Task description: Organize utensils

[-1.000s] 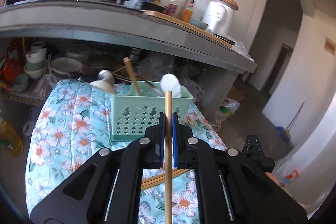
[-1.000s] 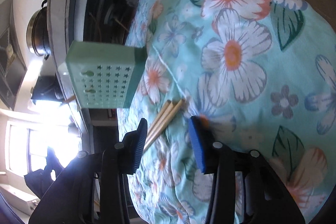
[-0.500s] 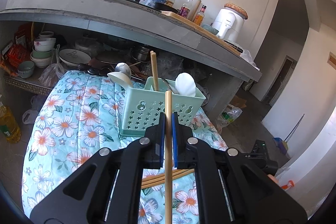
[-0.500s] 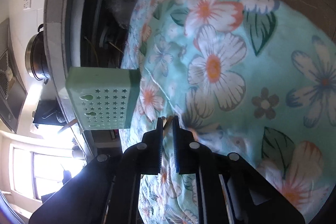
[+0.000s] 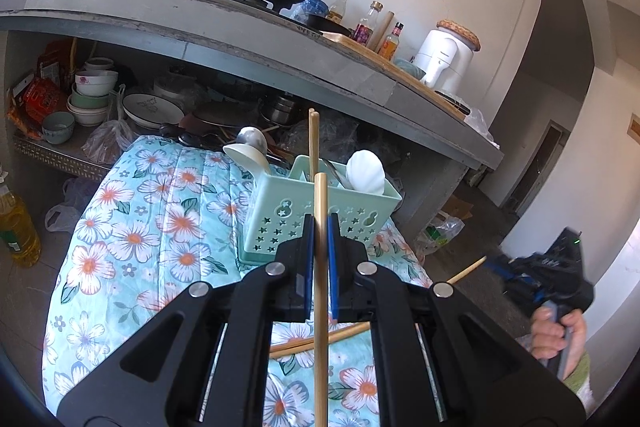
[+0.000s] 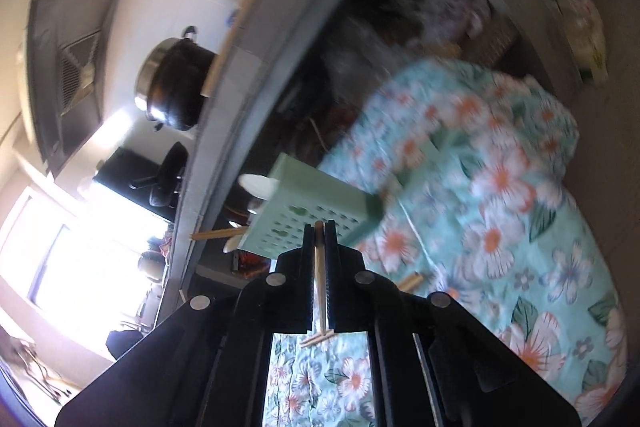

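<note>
**Desk:** Where do the grippers stand against the basket?

**Photographer:** The left gripper (image 5: 319, 227) hovers just in front of the mint-green basket (image 5: 320, 217), fingers (image 5: 308, 247) clamped on one upright chopstick (image 5: 320, 287) whose tip reaches the basket's near rim. The right gripper (image 6: 319, 243), seen tilted and blurred, pinches a second chopstick (image 6: 319, 291) between nearly closed fingers, also in front of the basket (image 6: 316, 211).

**Desk:** Room around it?

**Photographer:** The basket sits near the far edge of the floral-cloth surface (image 5: 132, 239), close under the kitchen counter (image 5: 240, 39). Open cloth spreads left of the basket. Spare chopsticks (image 5: 320, 341) lie on the cloth nearer than the basket, below the left fingers. Spoons (image 5: 366, 173) and one chopstick stand inside.
</note>
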Motion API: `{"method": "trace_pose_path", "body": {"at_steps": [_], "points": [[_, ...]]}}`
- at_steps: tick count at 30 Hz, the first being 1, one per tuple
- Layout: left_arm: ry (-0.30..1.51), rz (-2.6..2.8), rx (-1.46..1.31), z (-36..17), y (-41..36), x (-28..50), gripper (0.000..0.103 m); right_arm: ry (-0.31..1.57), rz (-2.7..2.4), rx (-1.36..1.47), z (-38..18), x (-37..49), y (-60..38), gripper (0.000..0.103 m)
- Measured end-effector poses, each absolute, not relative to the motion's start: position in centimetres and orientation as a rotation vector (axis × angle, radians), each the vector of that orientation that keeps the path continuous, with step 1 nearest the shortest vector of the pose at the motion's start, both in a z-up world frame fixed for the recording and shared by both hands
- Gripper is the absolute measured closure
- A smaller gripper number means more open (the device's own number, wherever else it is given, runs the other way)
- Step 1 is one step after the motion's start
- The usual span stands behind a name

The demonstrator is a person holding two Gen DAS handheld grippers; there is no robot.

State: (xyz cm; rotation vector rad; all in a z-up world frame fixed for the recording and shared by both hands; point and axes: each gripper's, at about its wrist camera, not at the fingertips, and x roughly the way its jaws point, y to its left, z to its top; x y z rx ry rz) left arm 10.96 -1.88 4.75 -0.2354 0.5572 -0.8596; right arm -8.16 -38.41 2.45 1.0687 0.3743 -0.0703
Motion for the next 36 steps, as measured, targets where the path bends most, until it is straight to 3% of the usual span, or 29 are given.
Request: {"method": "trace_pose_path", "body": {"at_steps": [15, 28, 36], "points": [[0.321, -0.930, -0.307, 13.0, -5.4, 12.6, 0.098, 0.243, -0.054, 0.904, 9.3, -10.6, -38.0, 0.098], [0.371, -0.907, -0.279, 11.2, -6.5, 12.6, 0.098, 0.083, -0.084, 0.590, 20.4, -7.7, -39.6, 0.098], [0.352, -0.900, -0.266, 11.2, -6.1, 12.5, 0.098, 0.172, -0.157, 0.411, 20.1, -1.0, -37.6, 0.098]]}}
